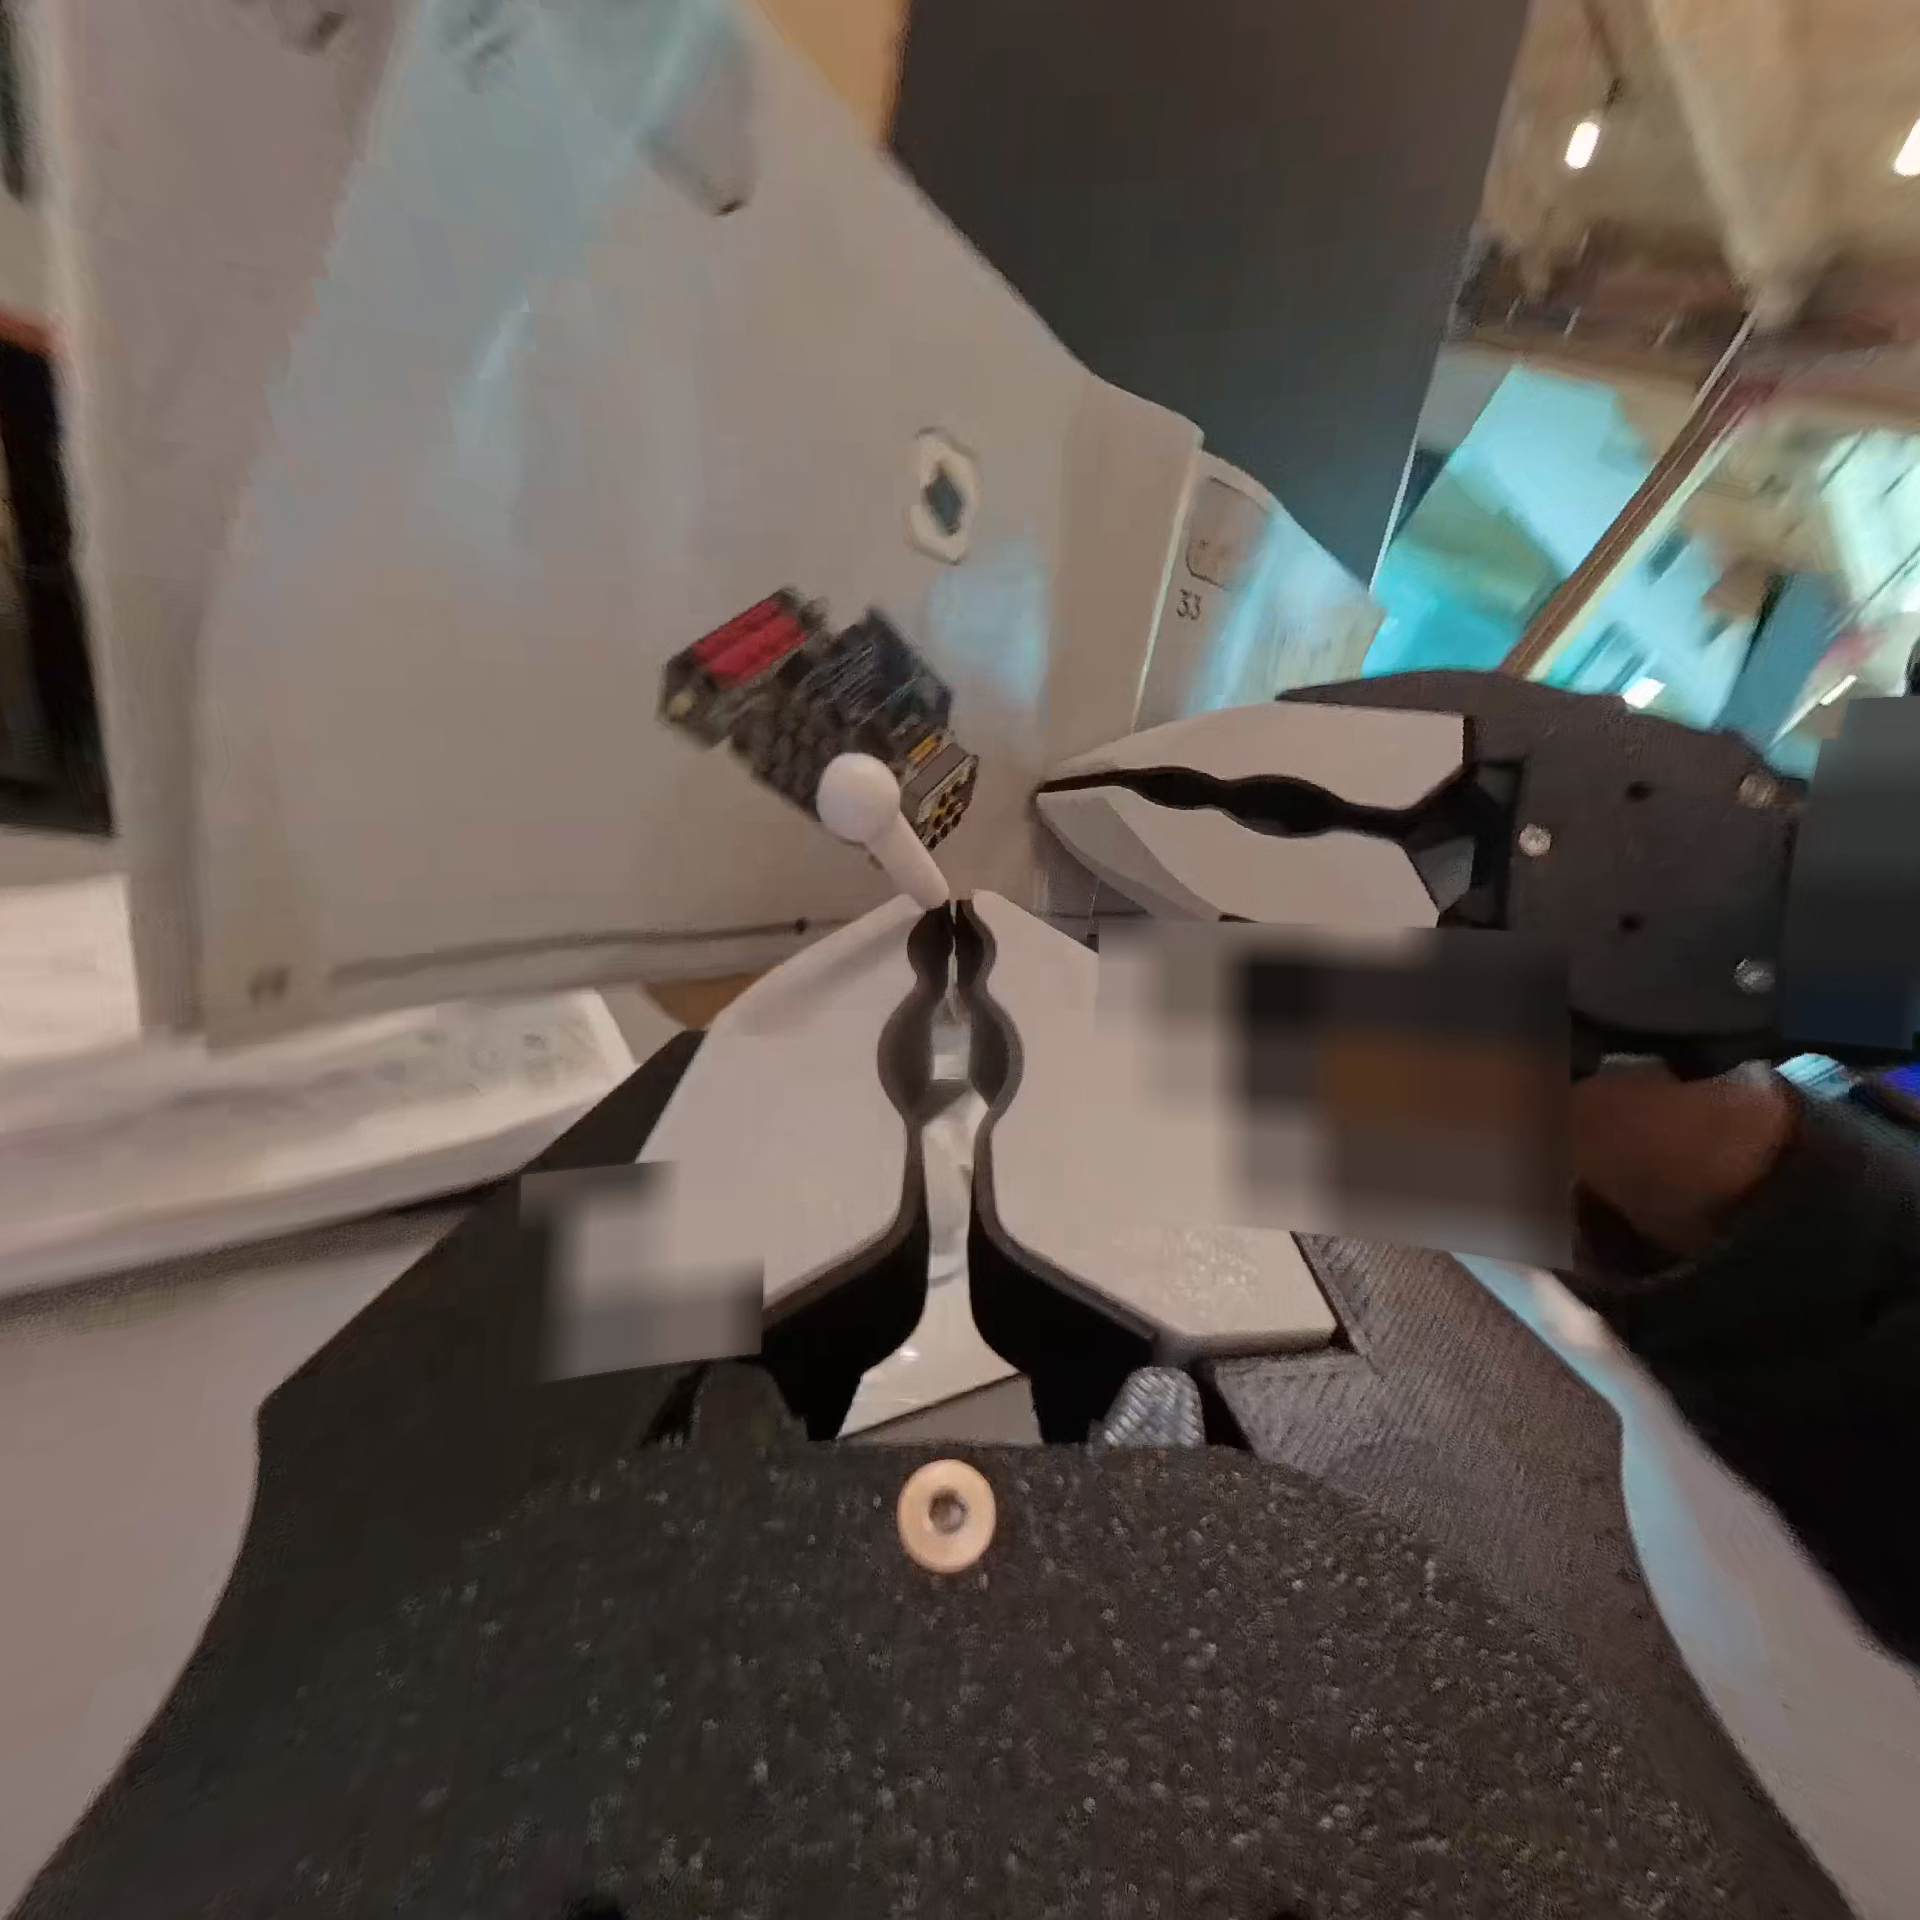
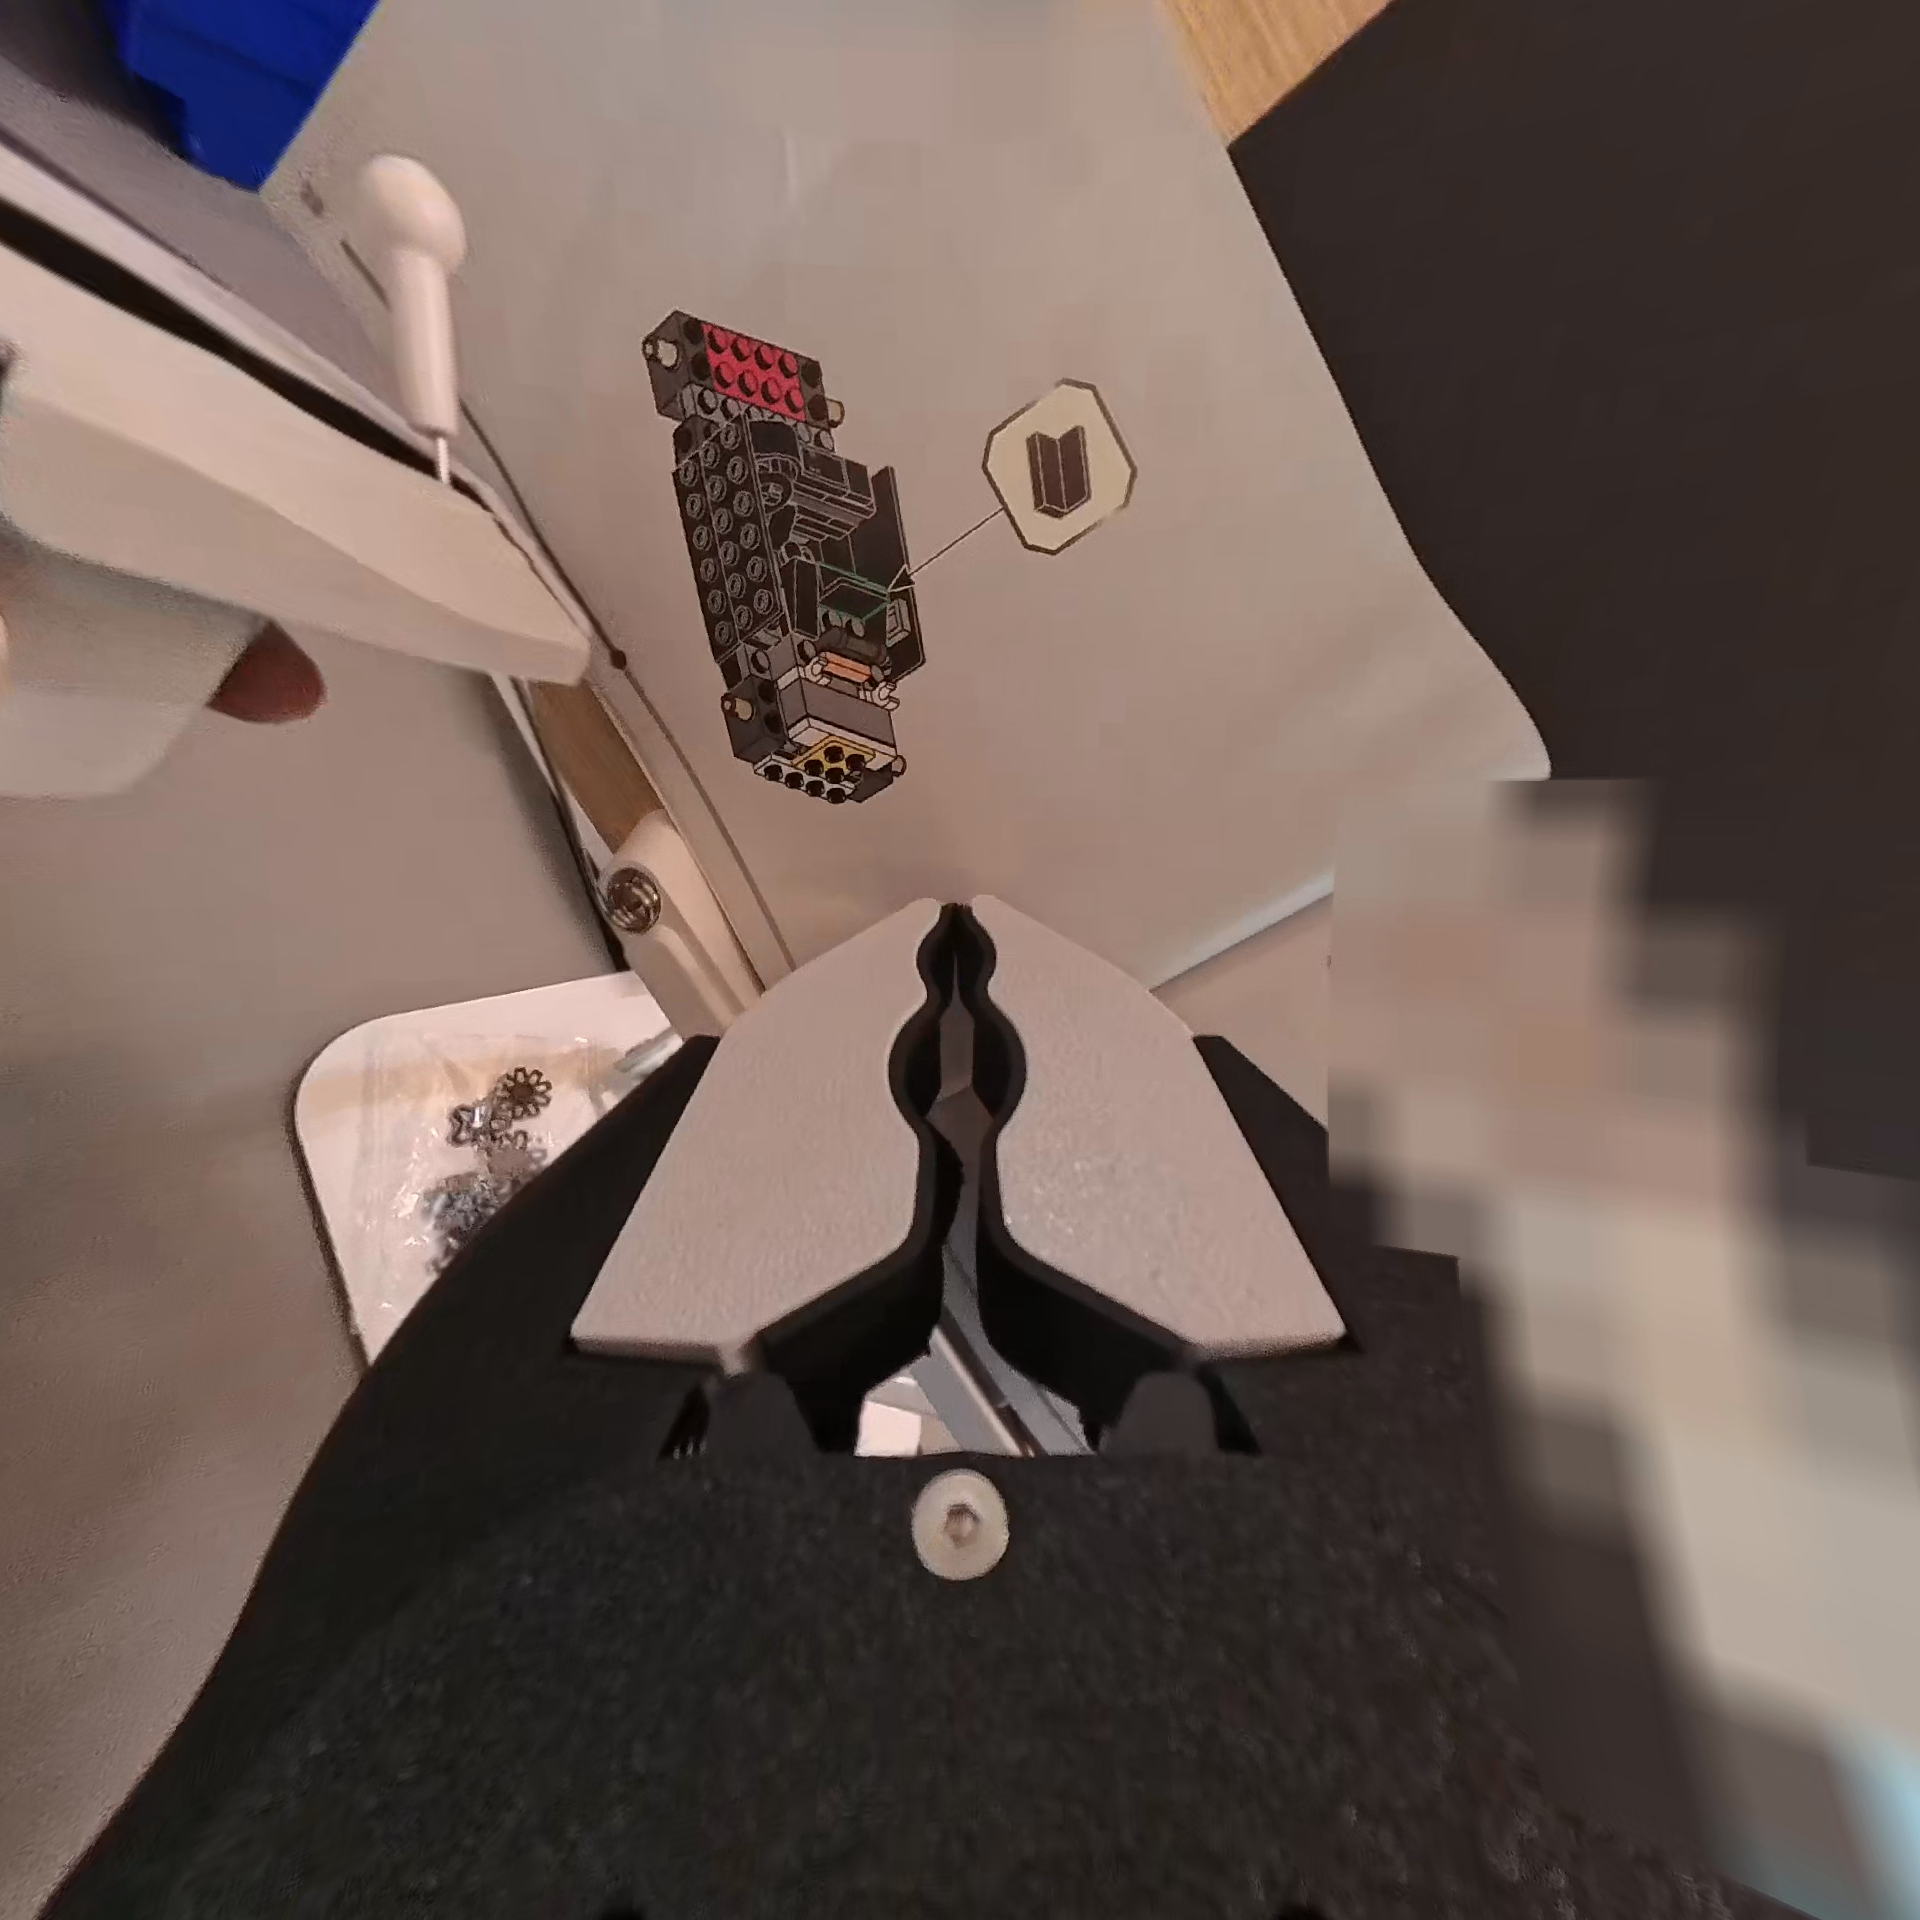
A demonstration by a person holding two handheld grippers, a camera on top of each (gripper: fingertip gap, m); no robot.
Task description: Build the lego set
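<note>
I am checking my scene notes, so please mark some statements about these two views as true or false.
1. The left gripper is shut on the thin stem of a white round-headed pin. True.
2. The drawing on the grey instruction page shows a red studded block. True.
3. The right gripper is wide open. False: its jaws are shut.
4. The white tray holds loose yellow bricks. False: it holds a clear bag of small dark gear-shaped pieces.

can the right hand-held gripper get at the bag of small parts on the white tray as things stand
Probably yes. The right hand-held gripper is shut at the instruction page, seemingly pinching it. The bag of small parts lies on the white tray below-left, uncovered, but the gripper would have to release first.
</note>
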